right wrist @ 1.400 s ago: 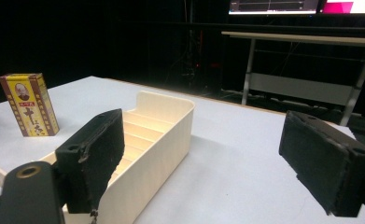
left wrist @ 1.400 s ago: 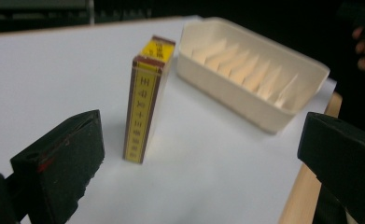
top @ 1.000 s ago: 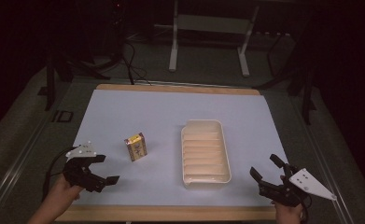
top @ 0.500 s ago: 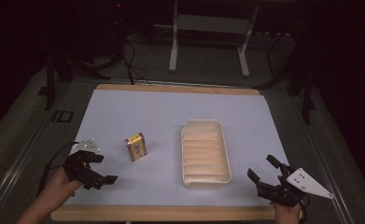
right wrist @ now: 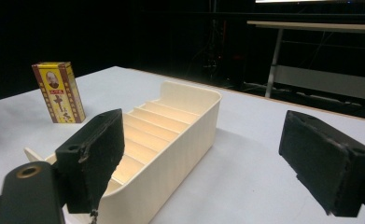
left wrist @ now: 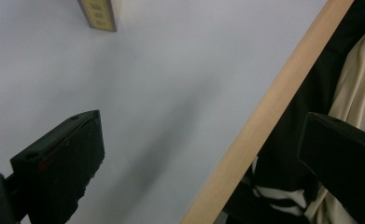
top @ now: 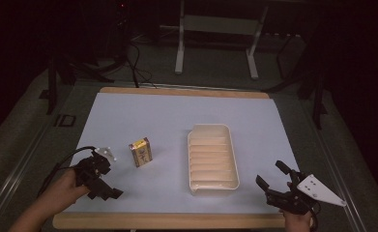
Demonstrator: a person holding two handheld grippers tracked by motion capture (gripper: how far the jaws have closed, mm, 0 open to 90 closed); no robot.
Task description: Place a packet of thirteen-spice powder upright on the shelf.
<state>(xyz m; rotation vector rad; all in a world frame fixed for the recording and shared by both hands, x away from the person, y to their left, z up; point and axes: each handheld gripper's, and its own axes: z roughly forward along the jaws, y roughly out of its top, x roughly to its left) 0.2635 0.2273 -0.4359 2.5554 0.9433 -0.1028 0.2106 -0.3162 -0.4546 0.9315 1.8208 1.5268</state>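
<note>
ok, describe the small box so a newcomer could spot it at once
Start at the white table mat and find the cream ribbed tray at its middle right. The small box stands upright to the tray's left, between it and the left gripper. It alone is yellow with dark red edging and a printed portrait.

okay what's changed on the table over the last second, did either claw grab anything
No grab. The left claw turned and drew slightly back toward the near edge, its jaws now pointing along that edge rather than at the box. The right claw slid a little left and nearer the tray. Both are open and hold nothing. Box and tray stayed put.
</note>
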